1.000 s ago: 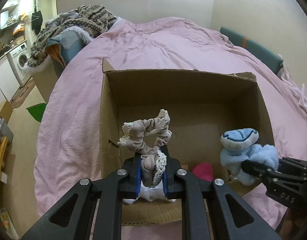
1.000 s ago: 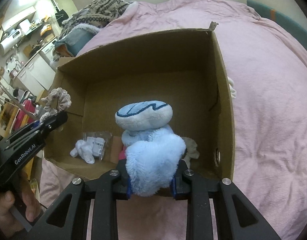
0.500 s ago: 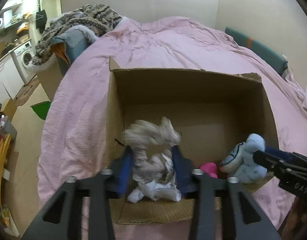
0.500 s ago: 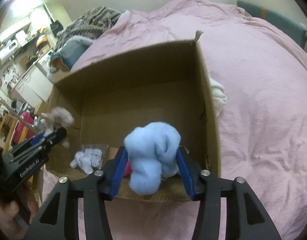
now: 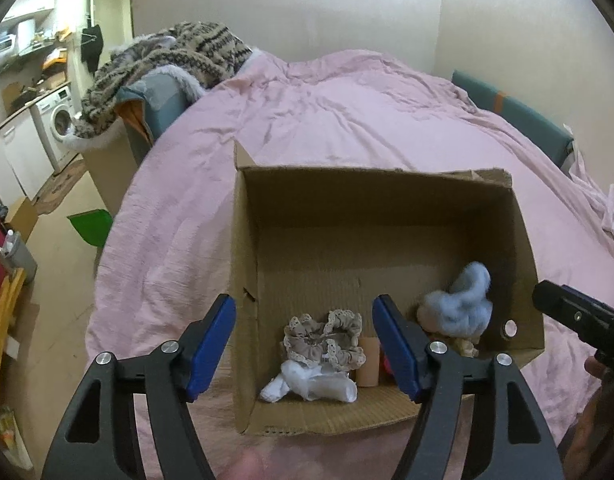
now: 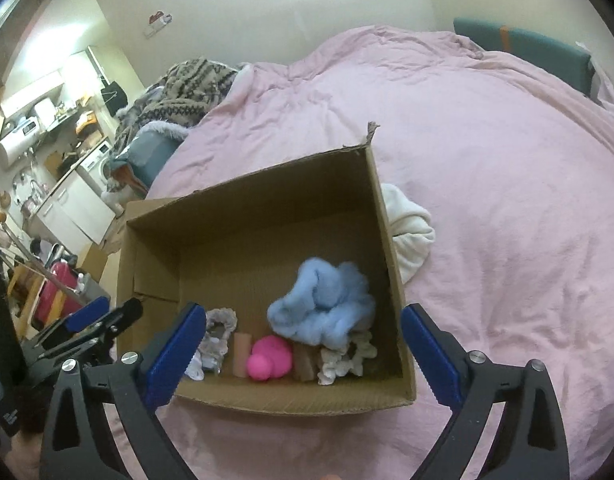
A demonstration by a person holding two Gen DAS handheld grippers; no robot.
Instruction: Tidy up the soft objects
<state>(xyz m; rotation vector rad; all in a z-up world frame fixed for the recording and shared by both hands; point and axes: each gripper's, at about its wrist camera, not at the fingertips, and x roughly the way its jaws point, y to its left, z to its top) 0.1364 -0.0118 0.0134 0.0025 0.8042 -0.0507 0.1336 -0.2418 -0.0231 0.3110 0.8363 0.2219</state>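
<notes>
Across most of both frames a pink duvet (image 6: pixel 487 168) is spread, with a cardboard box (image 5: pixel 243 280) set on it at centre, open side up.

Inside the box, lower right in the left wrist view, a blue plush toy (image 5: pixel 461 304) is seen lying against the right wall; in the right wrist view it sits centre-right (image 6: pixel 327 304). A beige lace scrunchie (image 5: pixel 323 338) is seen at the near edge of the floor, on top of a white cloth item (image 5: pixel 311 384). A pink round toy (image 6: pixel 269 358) and a second, cream scrunchie (image 6: pixel 347 356) are seen alongside.

Outside the box, touching its right wall, a white fabric bundle (image 6: pixel 411 232) is left on the duvet, at right of centre in the right wrist view. It is judged to be the only soft item not yet boxed.

Key relation: the bundle lies up and slightly right of the right gripper (image 6: pixel 303 354), beyond the box wall, long axis running roughly along that wall. The right hand is judged nearer; the left gripper (image 5: pixel 305 344) would have to cross the whole box.

Pose: both grippers are pitched steeply down over the near rim. Left jaws are opening, nothing pinched, scrunchie lying loose below them. Right jaws are opening, spread wide, nothing between the pads (image 6: pixel 175 354).
</notes>
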